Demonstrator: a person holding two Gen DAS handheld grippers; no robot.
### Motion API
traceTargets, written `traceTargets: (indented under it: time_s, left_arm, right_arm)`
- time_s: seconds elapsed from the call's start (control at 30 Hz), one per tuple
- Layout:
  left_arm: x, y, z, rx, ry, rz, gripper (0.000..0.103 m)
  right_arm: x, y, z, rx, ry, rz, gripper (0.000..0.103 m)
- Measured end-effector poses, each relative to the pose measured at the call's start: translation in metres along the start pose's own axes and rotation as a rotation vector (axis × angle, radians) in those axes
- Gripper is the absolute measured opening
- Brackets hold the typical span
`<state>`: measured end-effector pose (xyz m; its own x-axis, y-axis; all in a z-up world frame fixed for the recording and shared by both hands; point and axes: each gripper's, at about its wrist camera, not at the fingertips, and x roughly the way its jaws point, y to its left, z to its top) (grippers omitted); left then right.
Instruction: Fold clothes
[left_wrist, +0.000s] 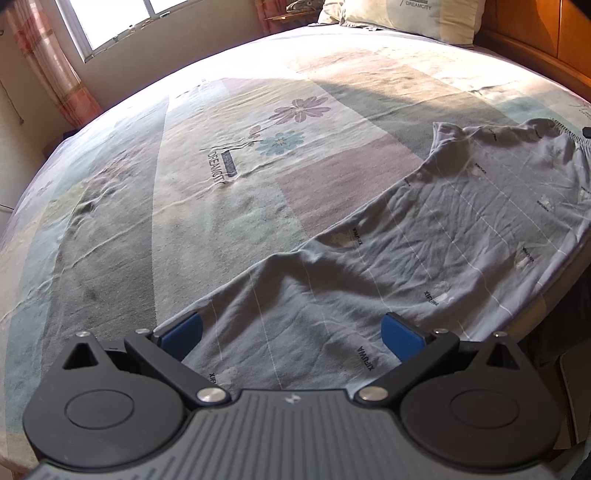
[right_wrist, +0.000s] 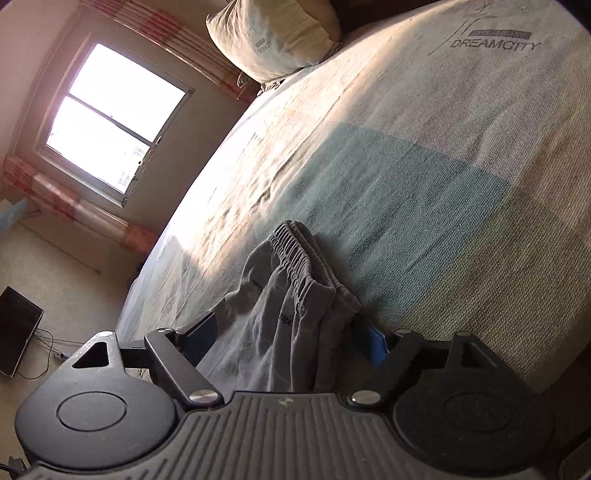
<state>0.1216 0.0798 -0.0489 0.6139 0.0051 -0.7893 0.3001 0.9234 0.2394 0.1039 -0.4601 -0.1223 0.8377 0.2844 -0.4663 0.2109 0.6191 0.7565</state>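
Note:
A pair of grey printed trousers (left_wrist: 424, 251) lies flat along the right side of the bed, legs toward me, elastic waistband at the far right. My left gripper (left_wrist: 291, 332) is open over the leg end, blue pads either side of the cloth. In the right wrist view the gathered waistband (right_wrist: 303, 258) is bunched up between the open fingers of my right gripper (right_wrist: 288, 338), which sits low over the trousers (right_wrist: 280, 332). Neither gripper is closed on the cloth.
The bed has a pastel patchwork sheet (left_wrist: 221, 155) with flower prints. Pillows (left_wrist: 402, 14) lie by the wooden headboard (left_wrist: 535, 40). A window (right_wrist: 110, 122) with pink curtains is beyond the bed. A dark screen (right_wrist: 16, 328) stands on the floor.

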Motion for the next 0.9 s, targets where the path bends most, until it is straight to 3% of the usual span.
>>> traceTargets:
  time_s: [0.13,0.17,0.23,0.27,0.37,0.57,0.7,0.77,0.9]
  left_arm:
    - [0.001,0.000,-0.003,0.001,0.003,-0.005,0.102]
    - [0.001,0.001,-0.003,0.000,0.006,-0.001,0.102]
    - [0.002,0.003,-0.004,-0.009,0.009,0.004,0.102]
    - [0.002,0.004,-0.005,-0.014,0.008,0.003,0.102]
    - [0.000,0.006,-0.007,-0.021,0.005,0.004,0.102]
    - [-0.005,0.008,-0.015,-0.014,0.008,-0.001,0.102]
    - [-0.003,0.013,-0.019,-0.016,0.013,0.008,0.102]
    - [-0.003,0.017,-0.020,-0.024,0.006,0.006,0.102]
    - [0.008,0.026,-0.023,-0.034,0.011,0.012,0.102]
  right_arm:
    - [0.005,0.006,-0.003,-0.045,-0.037,-0.033,0.083]
    - [0.006,0.007,-0.004,-0.060,-0.039,-0.055,0.075]
    - [0.007,0.008,-0.005,-0.084,-0.037,-0.101,0.052]
    - [0.006,0.007,-0.004,-0.082,-0.027,-0.119,0.032]
    - [0.003,0.006,-0.002,-0.073,-0.006,-0.137,0.021]
    - [-0.016,0.020,-0.002,-0.156,-0.019,-0.199,0.018]
    - [-0.023,0.008,-0.003,-0.138,0.020,-0.223,0.025]
    - [-0.035,0.019,-0.005,-0.204,0.000,-0.257,0.032]
    - [-0.055,0.061,-0.015,-0.428,-0.049,-0.305,0.032]
